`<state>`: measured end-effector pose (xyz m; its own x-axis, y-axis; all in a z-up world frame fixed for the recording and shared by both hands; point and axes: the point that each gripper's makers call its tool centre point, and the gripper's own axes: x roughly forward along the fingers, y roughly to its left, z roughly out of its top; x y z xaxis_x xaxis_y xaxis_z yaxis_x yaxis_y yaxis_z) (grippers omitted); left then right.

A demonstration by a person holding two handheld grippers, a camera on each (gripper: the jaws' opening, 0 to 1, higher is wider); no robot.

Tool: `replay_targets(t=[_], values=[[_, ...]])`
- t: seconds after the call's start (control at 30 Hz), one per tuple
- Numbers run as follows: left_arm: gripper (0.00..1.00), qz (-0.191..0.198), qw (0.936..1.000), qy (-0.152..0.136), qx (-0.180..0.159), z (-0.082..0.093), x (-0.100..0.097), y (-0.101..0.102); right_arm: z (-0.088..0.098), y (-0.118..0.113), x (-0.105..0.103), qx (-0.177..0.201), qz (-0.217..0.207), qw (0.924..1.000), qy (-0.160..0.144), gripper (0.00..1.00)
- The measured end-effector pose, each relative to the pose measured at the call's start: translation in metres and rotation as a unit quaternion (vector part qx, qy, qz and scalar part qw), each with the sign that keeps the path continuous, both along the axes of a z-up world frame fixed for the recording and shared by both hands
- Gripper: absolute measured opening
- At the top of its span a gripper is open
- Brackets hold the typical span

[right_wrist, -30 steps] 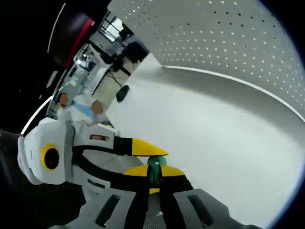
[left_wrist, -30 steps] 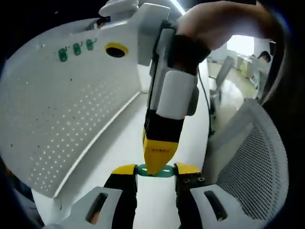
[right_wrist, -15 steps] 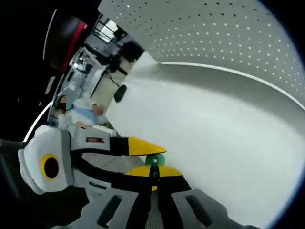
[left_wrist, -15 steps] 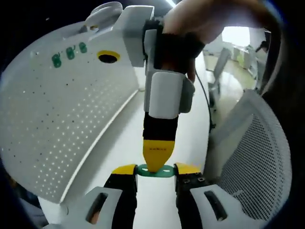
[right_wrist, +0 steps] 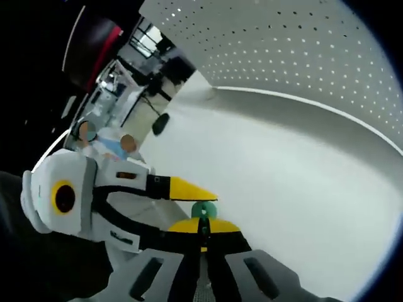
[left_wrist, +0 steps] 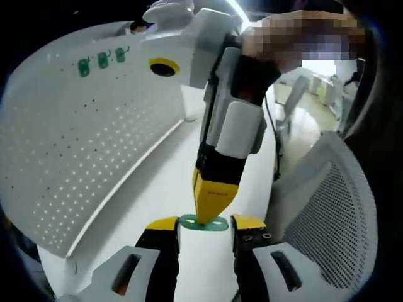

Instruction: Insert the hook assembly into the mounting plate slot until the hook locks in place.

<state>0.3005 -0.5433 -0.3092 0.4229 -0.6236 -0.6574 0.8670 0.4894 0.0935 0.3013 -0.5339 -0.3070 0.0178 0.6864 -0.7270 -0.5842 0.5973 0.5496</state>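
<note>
Your left gripper (left_wrist: 203, 228) has its 2 yellow-tipped jaws clamped on the ends of the green hook piece (left_wrist: 203, 223), low in the centre of the left gripper view. Your right gripper (left_wrist: 215, 202) comes down from the upper middle of that frame, its yellow tips closed together on the middle of the same piece. In the right gripper view the right gripper (right_wrist: 203, 226) sits at the bottom centre, pinched on the green hook piece (right_wrist: 203, 210), with the left gripper (right_wrist: 182, 189) coming in from the left.

Compared with half a second ago, the right gripper leans more in the left gripper view, its body swung toward the upper right, and the tips sit slightly lower on the green piece. The white pegboard (left_wrist: 82, 138) with its 3 green hooks (left_wrist: 101, 61) at the upper left has shifted in the frame, so your left hand has turned as well. In the right gripper view the green piece shows a little more between the tips than before.

I read this as a hand-to-hand regrip or a seating of 2 parts of the assembly over the white tabletop (right_wrist: 283, 189), not yet the insertion. The piece is well apart from the pegboard, and I cannot tell which slot you mean. Keep both grips firm; a twist now could pop the piece free.
</note>
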Motion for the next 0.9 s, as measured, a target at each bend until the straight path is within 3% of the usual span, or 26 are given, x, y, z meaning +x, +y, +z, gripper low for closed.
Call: replay_targets(t=[0.3, 0.47, 0.63, 0.8, 0.9], values=[[0.49, 0.041, 0.9963, 0.031, -0.069, 0.020, 0.004, -0.005, 0.010, -0.001, 0.004, 0.034, -0.003, 0.9986, -0.041, 0.00], [0.61, 0.069, 0.9915, 0.040, -0.102, 0.033, 0.008, -0.003, 0.025, 0.003, 0.014, 0.056, 0.006, 0.9933, -0.101, 0.00], [0.79, 0.085, 0.9911, 0.031, -0.098, 0.038, 0.011, 0.001, 0.034, 0.004, 0.019, 0.061, 0.000, 0.9908, -0.121, 0.00], [0.86, 0.107, 0.9786, 0.066, -0.163, 0.054, 0.009, -0.006, 0.042, 0.007, 0.023, 0.065, 0.016, 0.9829, -0.171, 0.00], [0.92, 0.120, 0.9730, 0.072, -0.183, 0.061, 0.011, -0.006, 0.046, 0.011, 0.023, 0.061, 0.054, 0.9712, -0.224, 0.00]])
